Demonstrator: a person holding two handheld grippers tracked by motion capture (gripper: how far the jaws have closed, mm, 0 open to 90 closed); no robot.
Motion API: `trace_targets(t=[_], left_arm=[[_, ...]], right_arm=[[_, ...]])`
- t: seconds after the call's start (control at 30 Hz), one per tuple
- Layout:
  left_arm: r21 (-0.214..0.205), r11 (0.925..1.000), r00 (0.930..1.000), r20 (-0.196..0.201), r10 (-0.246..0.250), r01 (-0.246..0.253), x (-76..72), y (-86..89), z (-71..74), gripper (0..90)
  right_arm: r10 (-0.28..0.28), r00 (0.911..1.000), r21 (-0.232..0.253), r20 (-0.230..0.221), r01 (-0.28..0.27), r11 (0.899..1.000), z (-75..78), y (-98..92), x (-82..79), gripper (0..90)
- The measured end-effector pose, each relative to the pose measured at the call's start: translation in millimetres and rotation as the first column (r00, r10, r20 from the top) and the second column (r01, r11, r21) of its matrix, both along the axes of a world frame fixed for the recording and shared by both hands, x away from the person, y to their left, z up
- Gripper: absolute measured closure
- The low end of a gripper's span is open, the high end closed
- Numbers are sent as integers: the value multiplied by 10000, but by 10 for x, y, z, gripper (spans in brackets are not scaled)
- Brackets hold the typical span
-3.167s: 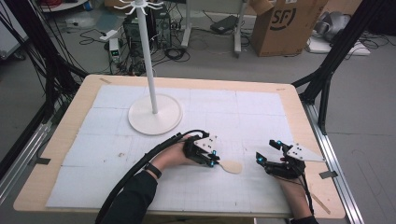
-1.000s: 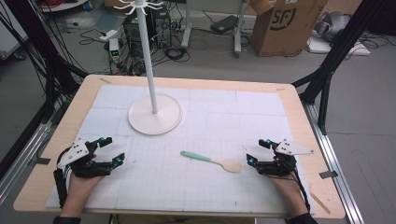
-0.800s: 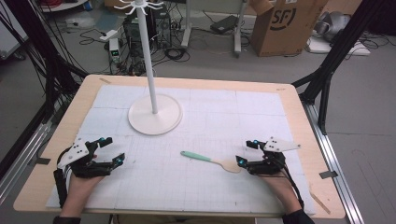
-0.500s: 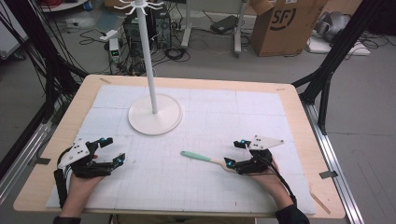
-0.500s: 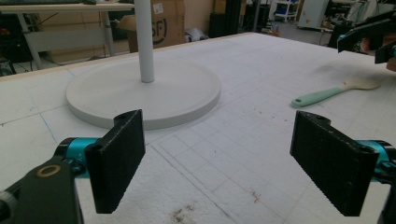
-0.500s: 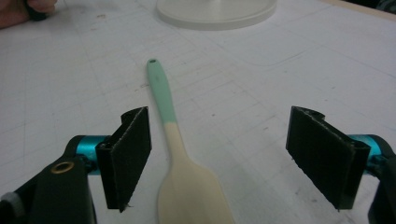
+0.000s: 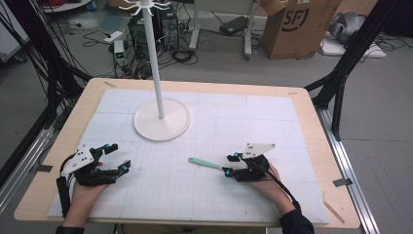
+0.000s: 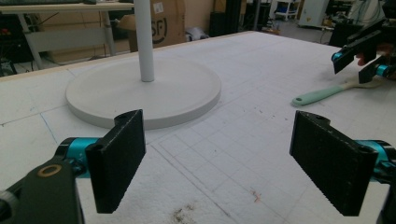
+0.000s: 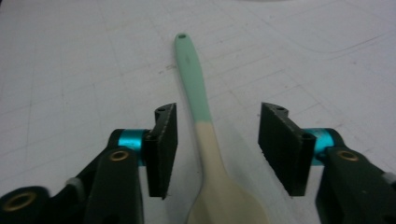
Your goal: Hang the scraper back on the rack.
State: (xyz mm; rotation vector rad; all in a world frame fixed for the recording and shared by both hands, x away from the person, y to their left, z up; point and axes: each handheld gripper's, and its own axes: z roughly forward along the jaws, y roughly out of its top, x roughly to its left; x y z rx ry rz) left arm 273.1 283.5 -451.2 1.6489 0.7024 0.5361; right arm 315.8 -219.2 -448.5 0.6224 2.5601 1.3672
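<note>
1. The white stand (image 7: 160, 117) stood at upper centre of the high view, untouched.
2. The left gripper (image 7: 113, 158) rested at lower left, jaws wide apart and empty.
3. The right gripper (image 7: 228, 164) had slid leftward over the last second, and its parted jaws now straddled the spoon (image 9: 205, 140).
4. The spoon lay flat at centre frame, its green handle pointing left; a grasp looked imminent.

The spoon (image 9: 205, 140) looks like pale wood with a matt mint-green handle; black fingers (image 9: 161, 149) are ribbed.
</note>
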Motion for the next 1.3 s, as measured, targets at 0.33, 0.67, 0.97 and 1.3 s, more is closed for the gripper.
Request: trace_targets(t=[0.33, 0.67, 0.97, 1.3], left_arm=[[29, 10000, 10000, 22, 9, -9, -2, -4, 0, 192], [102, 9999, 10000, 34, 26, -26, -4, -5, 1, 196], [141, 9999, 10000, 71, 29, -30, -7, -10, 1, 197], [135, 9999, 10000, 88, 29, -30, -8, -11, 1, 198]], right_arm=[[404, 9991, -1000, -115, -413, 9941, -26, 113, 12, 692], [395, 9988, -1079, -281, -423, 9933, -20, 148, 36, 788], [306, 9987, -1010, -416, -346, 9943, -17, 142, 42, 815], [-37, 9992, -248, -402, 27, 9997, 212, 118, 83, 817]])
